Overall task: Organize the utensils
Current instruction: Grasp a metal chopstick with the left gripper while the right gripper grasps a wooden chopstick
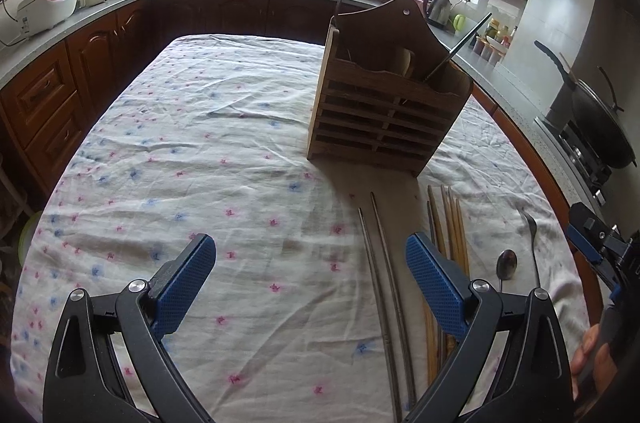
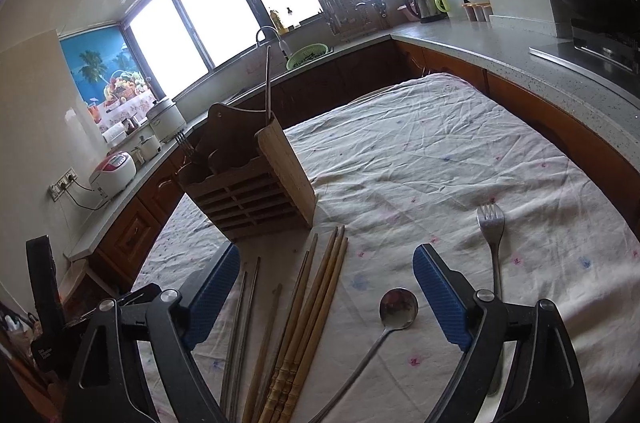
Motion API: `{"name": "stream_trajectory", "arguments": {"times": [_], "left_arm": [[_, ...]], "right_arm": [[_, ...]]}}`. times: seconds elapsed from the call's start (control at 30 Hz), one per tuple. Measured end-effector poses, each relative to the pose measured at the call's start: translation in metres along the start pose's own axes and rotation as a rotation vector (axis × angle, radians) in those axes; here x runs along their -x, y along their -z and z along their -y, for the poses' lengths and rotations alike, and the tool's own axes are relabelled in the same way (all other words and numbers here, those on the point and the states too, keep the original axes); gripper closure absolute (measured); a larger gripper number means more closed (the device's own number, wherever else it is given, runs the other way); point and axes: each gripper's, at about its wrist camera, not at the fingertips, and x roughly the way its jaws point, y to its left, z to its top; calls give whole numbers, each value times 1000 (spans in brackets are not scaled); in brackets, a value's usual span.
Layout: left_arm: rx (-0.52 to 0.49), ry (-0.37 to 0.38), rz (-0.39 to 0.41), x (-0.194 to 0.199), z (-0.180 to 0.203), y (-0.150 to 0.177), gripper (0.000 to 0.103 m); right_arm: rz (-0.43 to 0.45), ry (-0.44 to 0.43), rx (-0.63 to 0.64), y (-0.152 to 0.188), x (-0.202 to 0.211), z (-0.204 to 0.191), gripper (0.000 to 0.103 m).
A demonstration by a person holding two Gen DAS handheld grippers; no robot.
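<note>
Chopsticks (image 2: 308, 319) lying lengthwise toward wooden holder (image 2: 256, 183), spoon (image 2: 394, 311) bowl likewise

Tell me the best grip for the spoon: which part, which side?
Grip the spoon mid-handle with the right tool, which is open above it. Come straight down, fingers either side of the thin stem; it lies flat on the tablecloth, bowl pointing away, with bare cloth both sides.

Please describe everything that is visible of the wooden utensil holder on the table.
The wooden utensil holder is a brown box with a slatted front, a scalloped front edge and a tall curved back board with a hole near the top. It stands upright on the flowered tablecloth, beyond the loose chopsticks. Inside, dividers form compartments. A fork and a thin metal rod stick out. Neither claw touches it.
</note>
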Motion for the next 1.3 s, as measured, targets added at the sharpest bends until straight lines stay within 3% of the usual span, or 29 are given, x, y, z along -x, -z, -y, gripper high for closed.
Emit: {"name": "stream_trajectory", "arguments": {"times": [0.1, 0.2, 0.3, 0.47, 0.8, 0.97, 1.03, 1.17, 1.3], "left_arm": [[-26, 10, -11, -10, 8, -5, 7], [-56, 26, -38, -22, 18, -11, 17], [-81, 42, -63, -36, 26, -18, 28], [-131, 64, -121, -64, 40, -30, 41], [-228, 55, -230, -113, 63, -37, 53], [-225, 77, -287, -129, 65, -34, 74], [-238, 74, -277, -130, 68, -33, 75], [-241, 76, -274, -133, 72, -35, 96], [-241, 92, -270, -133, 74, -36, 97]], "right_arm": [[-48, -9, 9, -2, -16, -2, 38], [-98, -10, 8, -4, -35, -3, 58], [-144, -21, 1, -8, -54, -2, 71], [-204, -15, 13, -16, -82, -3, 77], [-307, 43, 41, -21, -134, 6, 82], [-353, 63, 62, -20, -156, 6, 85], [-380, 83, 78, -16, -165, 6, 88], [-371, 95, 89, -17, -171, 5, 93], [-370, 99, 105, -16, -173, 3, 96]]}}
